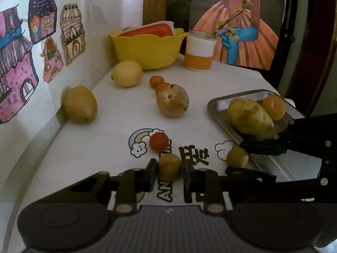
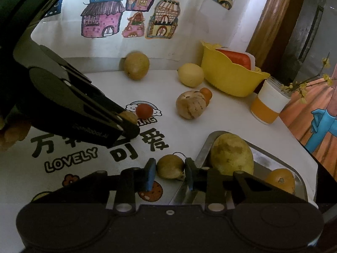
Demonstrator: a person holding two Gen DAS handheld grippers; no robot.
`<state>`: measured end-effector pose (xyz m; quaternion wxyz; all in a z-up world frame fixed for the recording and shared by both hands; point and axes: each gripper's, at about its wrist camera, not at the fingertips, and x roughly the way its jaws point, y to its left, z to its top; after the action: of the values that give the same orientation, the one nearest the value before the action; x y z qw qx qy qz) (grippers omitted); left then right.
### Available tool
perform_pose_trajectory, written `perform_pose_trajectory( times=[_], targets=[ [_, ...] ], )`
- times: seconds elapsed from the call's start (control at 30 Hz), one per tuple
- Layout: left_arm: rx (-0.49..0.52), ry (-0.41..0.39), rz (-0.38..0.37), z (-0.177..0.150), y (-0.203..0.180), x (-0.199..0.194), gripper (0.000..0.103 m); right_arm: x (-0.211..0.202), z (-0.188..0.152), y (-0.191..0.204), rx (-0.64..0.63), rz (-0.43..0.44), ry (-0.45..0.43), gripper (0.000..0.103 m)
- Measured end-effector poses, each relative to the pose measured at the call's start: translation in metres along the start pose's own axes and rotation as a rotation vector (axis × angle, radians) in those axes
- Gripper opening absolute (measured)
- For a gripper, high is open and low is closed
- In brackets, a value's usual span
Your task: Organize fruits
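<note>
In the left wrist view my left gripper is shut on a small yellow-brown fruit low over the printed white tabletop. My right gripper is shut on another small brown fruit beside the metal tray's left rim; that same gripper and fruit show at the right of the left wrist view. The tray holds a large yellow-green fruit and an orange. I cannot tell whether either held fruit touches the table.
Loose on the table lie a red cherry-sized fruit, a spotted brown fruit, two small orange fruits, a lemon and a brown round fruit against the wall. A yellow bowl and a cup stand at the back.
</note>
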<state>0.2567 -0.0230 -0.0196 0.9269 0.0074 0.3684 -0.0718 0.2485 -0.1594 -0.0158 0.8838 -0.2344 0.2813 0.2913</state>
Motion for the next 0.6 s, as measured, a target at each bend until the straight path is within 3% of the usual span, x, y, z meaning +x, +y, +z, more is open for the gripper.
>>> perform_pose_trajectory(
  times=[0.3,0.6],
  targets=[
    [-0.024,0.004,-0.022,0.002,-0.009,-0.010,0.028,-0.026,-0.003,-0.006,0.063,-0.003,-0.051,0.031],
    [-0.022,-0.044,-0.071,0.014,-0.043,-0.020,0.028,-0.060,-0.021,-0.037,0.103,-0.105,-0.083,0.031]
  ],
)
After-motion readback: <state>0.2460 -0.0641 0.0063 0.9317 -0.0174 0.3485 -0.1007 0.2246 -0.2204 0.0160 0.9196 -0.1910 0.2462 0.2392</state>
